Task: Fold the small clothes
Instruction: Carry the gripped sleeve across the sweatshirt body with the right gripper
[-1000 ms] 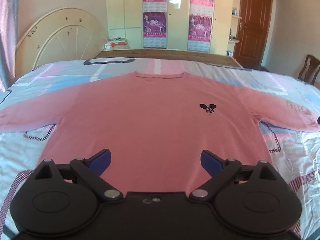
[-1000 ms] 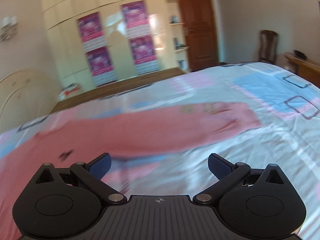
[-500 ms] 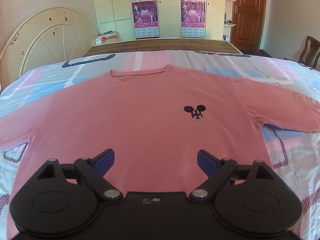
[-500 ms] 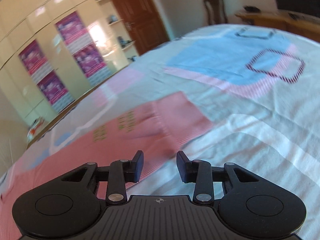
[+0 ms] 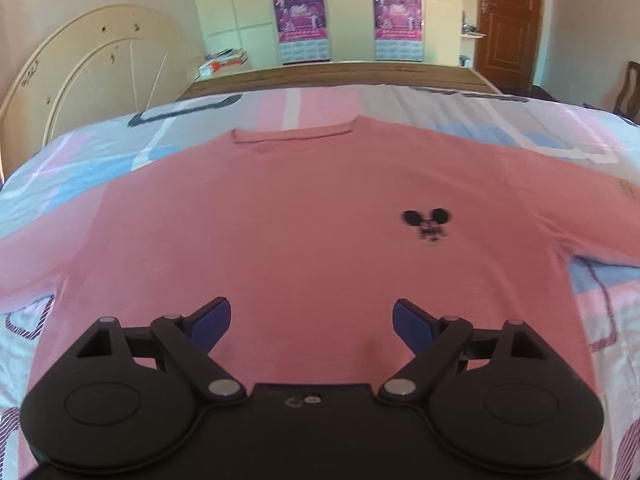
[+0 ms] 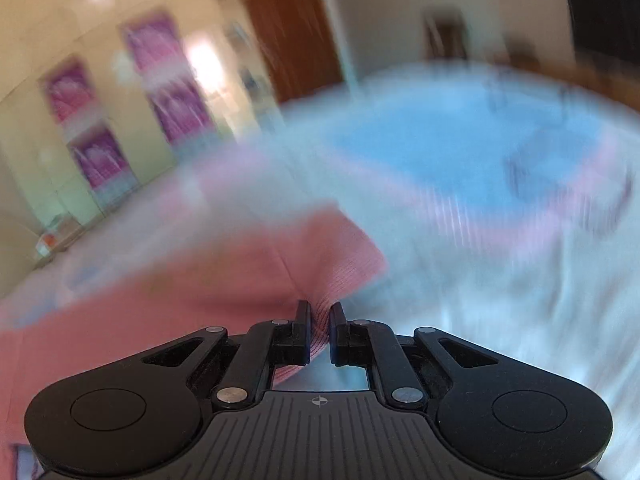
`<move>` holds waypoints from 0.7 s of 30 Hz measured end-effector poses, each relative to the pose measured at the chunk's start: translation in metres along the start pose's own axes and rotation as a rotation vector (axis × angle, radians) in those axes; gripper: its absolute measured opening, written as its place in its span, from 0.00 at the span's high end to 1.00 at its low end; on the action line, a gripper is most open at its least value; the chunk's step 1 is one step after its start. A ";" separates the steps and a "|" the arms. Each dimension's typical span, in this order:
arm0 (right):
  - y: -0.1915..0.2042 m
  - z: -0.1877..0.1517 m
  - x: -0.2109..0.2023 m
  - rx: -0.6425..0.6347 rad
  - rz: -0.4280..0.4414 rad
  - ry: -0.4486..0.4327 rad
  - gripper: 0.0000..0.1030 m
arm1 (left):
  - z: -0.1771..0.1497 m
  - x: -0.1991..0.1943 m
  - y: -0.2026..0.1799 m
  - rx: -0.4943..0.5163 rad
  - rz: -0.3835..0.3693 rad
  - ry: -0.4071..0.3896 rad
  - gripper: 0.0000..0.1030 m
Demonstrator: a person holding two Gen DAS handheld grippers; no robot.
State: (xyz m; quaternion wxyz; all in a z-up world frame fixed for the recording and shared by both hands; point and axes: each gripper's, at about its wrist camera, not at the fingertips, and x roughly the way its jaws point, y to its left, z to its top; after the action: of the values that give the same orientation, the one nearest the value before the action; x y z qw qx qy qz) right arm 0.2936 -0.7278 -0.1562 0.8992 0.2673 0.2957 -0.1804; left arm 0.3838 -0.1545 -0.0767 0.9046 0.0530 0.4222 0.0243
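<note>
A pink long-sleeved shirt (image 5: pixel 304 232) with a small black mouse logo (image 5: pixel 427 224) lies flat, front up, on the bed, collar at the far side. My left gripper (image 5: pixel 311 320) is open and empty, hovering over the shirt's lower hem area. My right gripper (image 6: pixel 319 312) is shut on the cuff end of the shirt's right sleeve (image 6: pixel 328 252); the ribbed pink cloth is pinched between its jaws. The right wrist view is blurred by motion.
The bed has a patterned sheet (image 5: pixel 80 168) in pink, blue and white. A wooden footboard (image 5: pixel 340 76) runs along the far edge, with wardrobes and posters behind it. A brown door (image 5: pixel 508 24) and a chair (image 5: pixel 628 92) stand at the right.
My right gripper has closed from open onto the sleeve cuff and is moving fast. My left gripper has shifted left over the shirt and stays open.
</note>
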 end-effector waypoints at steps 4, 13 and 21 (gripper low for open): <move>0.031 0.004 -0.020 -0.064 -0.002 -0.050 0.93 | 0.000 0.003 0.030 -0.037 0.036 0.002 0.18; 0.193 -0.038 -0.043 -0.325 0.165 -0.041 0.93 | -0.002 0.016 0.108 -0.093 0.025 -0.004 0.17; 0.357 -0.133 -0.063 -0.536 0.336 -0.016 0.93 | -0.006 0.013 0.170 -0.142 -0.019 -0.044 0.22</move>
State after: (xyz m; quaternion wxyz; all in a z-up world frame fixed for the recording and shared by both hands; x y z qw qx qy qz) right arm 0.3599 -0.3562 -0.0737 0.9571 0.0643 0.2774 0.0533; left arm 0.3880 0.0155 -0.0704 0.9154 -0.0147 0.3999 0.0445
